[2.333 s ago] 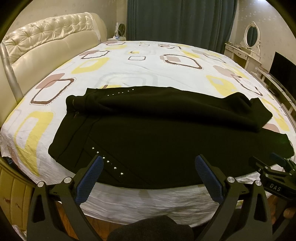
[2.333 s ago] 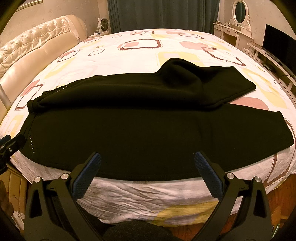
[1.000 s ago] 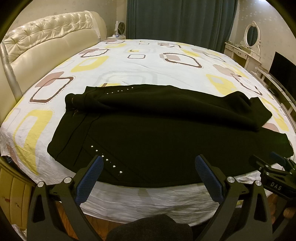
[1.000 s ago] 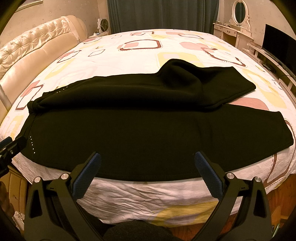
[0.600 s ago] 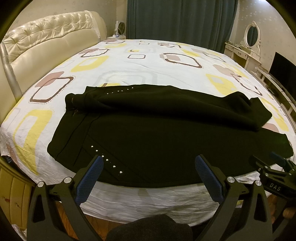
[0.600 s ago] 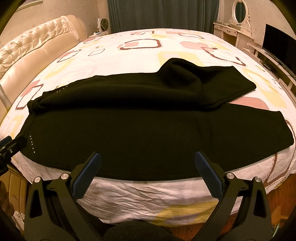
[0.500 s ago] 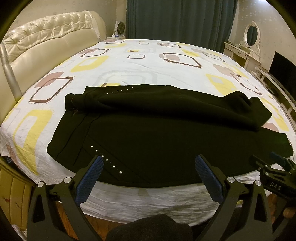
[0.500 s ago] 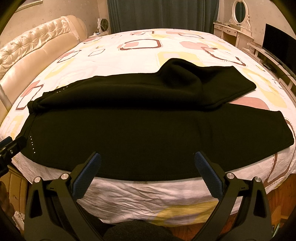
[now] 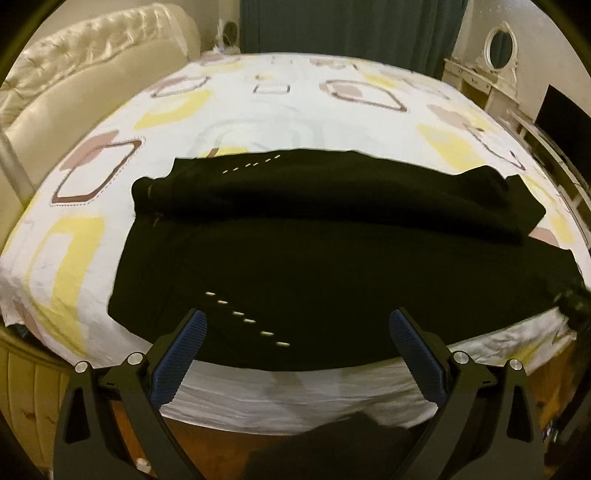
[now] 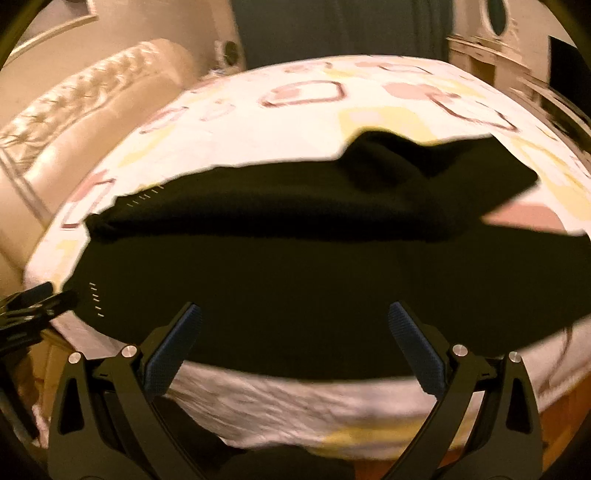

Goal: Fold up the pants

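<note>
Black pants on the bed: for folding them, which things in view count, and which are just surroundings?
Part of the job:
black pants
left gripper, open
right gripper, open
bed, the work surface

Just surroundings:
tufted headboard
dark curtain
vanity mirror
dark screen

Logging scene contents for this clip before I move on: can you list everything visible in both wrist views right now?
pants: one, black, spread across the near part of the bed, far leg folded back over itself
bed sheet: one, white with yellow and brown squares, covers the bed
headboard: one, cream, tufted, left
curtain: dark green, behind the bed
dressing table: one, white, oval mirror, far right
screen: one, black, right edge
left gripper: black, blue pads, open, empty
right gripper: black, blue pads, open, empty
</note>
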`<state>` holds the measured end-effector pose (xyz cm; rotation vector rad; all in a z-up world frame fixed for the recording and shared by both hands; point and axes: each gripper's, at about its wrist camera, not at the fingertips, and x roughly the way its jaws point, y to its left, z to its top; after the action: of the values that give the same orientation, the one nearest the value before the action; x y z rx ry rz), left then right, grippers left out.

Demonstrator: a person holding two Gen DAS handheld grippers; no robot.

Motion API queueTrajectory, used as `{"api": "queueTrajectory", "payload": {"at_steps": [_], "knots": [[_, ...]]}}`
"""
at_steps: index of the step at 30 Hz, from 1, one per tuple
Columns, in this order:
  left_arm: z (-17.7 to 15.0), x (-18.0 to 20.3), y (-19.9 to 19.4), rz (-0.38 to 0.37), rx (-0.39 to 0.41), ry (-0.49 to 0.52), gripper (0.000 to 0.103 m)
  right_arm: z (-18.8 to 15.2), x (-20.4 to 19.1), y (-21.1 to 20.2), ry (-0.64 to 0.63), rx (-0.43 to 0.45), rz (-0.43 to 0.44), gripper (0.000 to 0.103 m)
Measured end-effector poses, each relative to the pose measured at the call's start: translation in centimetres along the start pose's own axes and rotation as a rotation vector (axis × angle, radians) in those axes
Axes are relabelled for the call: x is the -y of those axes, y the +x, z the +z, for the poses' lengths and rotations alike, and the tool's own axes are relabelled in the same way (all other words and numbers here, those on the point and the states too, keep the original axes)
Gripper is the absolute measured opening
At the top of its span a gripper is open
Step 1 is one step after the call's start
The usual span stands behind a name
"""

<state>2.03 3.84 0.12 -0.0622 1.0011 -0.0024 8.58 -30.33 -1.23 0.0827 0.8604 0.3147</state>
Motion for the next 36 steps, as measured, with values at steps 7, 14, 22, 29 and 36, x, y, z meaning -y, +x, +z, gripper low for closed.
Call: {"api": "queueTrajectory", "payload": {"at_steps": [7, 14, 22, 29, 36], "knots": [[7.1, -10.9, 2.5, -0.066, -0.038, -0.096, 0.098, 8.4, -0.3, 3.4, -0.169, 0.030, 0.119, 0.101], [15.5, -19.9, 11.1, -0.061, -0.084, -0.102, 0.098, 17.1, -0.3, 13.3, -0.344, -0.124, 0.158, 0.101], [18.9, -20.2, 18.0, -0.173, -0.184, 0.050, 0.098, 19.3, 0.1, 21.3, -0.481, -0.348, 0.197, 0.101], [19.1, -18.8, 20.0, -0.264, -0.206, 0.096, 0.098, 19.1, 1.7, 23.5, -0.442, -0.485, 0.253, 0.099], [19.5, -18.4, 20.3, -0.265, -0.213, 0.125, 0.057, 17.7, 1.5, 23.5, -0.503, -0.556, 0.225, 0.043]]}}
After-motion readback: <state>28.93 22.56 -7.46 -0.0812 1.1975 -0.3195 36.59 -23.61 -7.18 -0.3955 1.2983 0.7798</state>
